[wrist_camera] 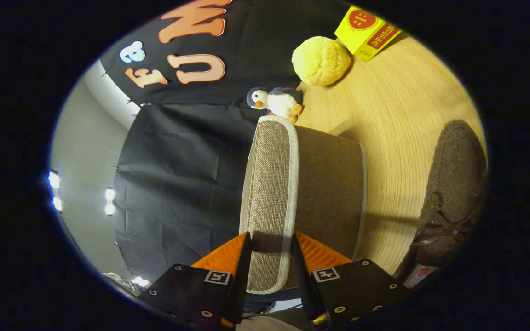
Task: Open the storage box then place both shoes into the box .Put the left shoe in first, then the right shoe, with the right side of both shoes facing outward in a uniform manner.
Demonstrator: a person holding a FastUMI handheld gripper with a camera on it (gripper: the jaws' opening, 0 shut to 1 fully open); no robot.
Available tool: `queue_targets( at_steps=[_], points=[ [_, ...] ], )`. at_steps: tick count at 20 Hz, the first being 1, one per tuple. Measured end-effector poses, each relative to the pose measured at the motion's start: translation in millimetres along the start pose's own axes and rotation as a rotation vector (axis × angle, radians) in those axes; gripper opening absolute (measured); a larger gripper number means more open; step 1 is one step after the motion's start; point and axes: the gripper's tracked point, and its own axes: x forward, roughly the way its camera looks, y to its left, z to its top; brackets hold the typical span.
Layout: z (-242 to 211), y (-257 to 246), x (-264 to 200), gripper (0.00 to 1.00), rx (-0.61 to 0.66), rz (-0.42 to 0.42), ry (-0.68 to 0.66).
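Note:
The view is rolled sideways, so the wooden table (pixel 407 115) stands to the right. The storage box (pixel 329 193), brown woven fabric, rests on it. Its lid (pixel 269 184), lighter beige weave with cream piping, runs straight ahead from my fingers. My gripper (pixel 270 241) is shut on the near edge of the lid, one finger against each face. A dark brown fuzzy shoe (pixel 456 184) with a small bow lies on the table beside the box, beyond my right-hand finger. The inside of the box is hidden.
Past the far end of the box sit a small penguin plush (pixel 276 101), a yellow fluffy ball (pixel 321 60) and a yellow carton (pixel 366 31). Bare tabletop lies between the box and the shoe. Black cloth wall hangs on the lid's other side.

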Motion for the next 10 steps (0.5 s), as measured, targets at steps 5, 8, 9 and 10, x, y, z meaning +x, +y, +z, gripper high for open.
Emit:
queue_targets(
  at_steps=[5, 8, 9, 10],
  points=[
    [1.0, -0.4, -8.7, 0.16, 0.053, -0.011, -0.033],
    [11.5, 27.2, -15.5, 0.01, 0.007, 0.067, -0.114],
    [11.7, 33.9, -16.4, 0.00, -0.009, 0.072, -0.121],
    [14.0, 39.5, -15.8, 0.00, -0.023, 0.070, -0.132]
  ],
)
